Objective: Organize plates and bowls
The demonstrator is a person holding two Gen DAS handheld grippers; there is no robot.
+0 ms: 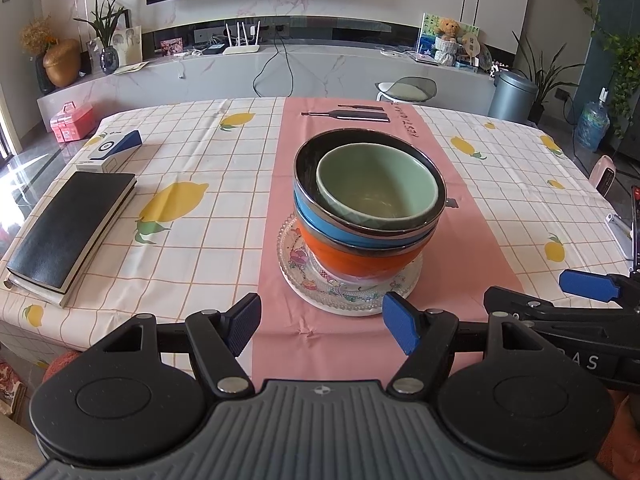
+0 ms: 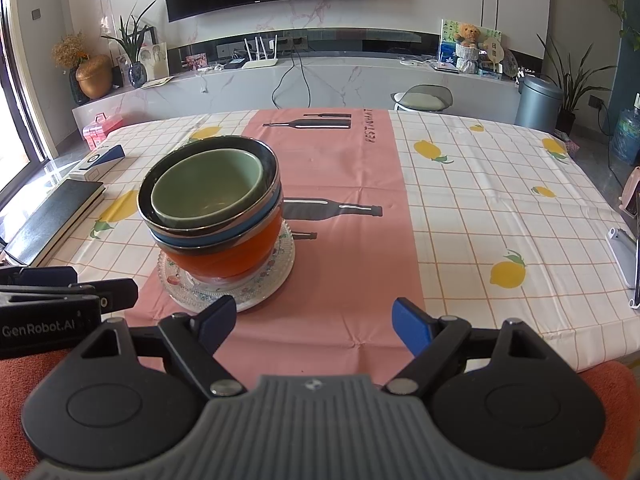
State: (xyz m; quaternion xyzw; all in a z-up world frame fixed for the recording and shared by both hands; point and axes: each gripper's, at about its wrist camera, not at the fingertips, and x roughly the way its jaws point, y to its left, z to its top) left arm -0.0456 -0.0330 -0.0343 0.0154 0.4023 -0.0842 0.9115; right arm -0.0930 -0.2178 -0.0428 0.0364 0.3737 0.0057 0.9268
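Note:
A stack stands on the pink runner: a green bowl (image 1: pixel 376 184) nested in a dark-rimmed bowl (image 1: pixel 308 152), over a blue bowl (image 1: pixel 320 222) and an orange bowl (image 1: pixel 352 258), all on a patterned glass plate (image 1: pixel 296 276) over a white plate (image 1: pixel 352 312). My left gripper (image 1: pixel 322 326) is open just short of the plates, holding nothing. In the right wrist view the same stack, green bowl (image 2: pixel 208 186) on top and glass plate (image 2: pixel 180 286) below, sits left of centre. My right gripper (image 2: pixel 314 322) is open over bare runner, to the right of the stack.
A black notebook (image 1: pixel 68 232) and a blue-and-white box (image 1: pixel 112 150) lie on the left of the lemon-print tablecloth (image 1: pixel 500 200). A white device (image 2: pixel 622 256) sits at the right table edge. A stool (image 1: pixel 408 90) stands beyond the far edge.

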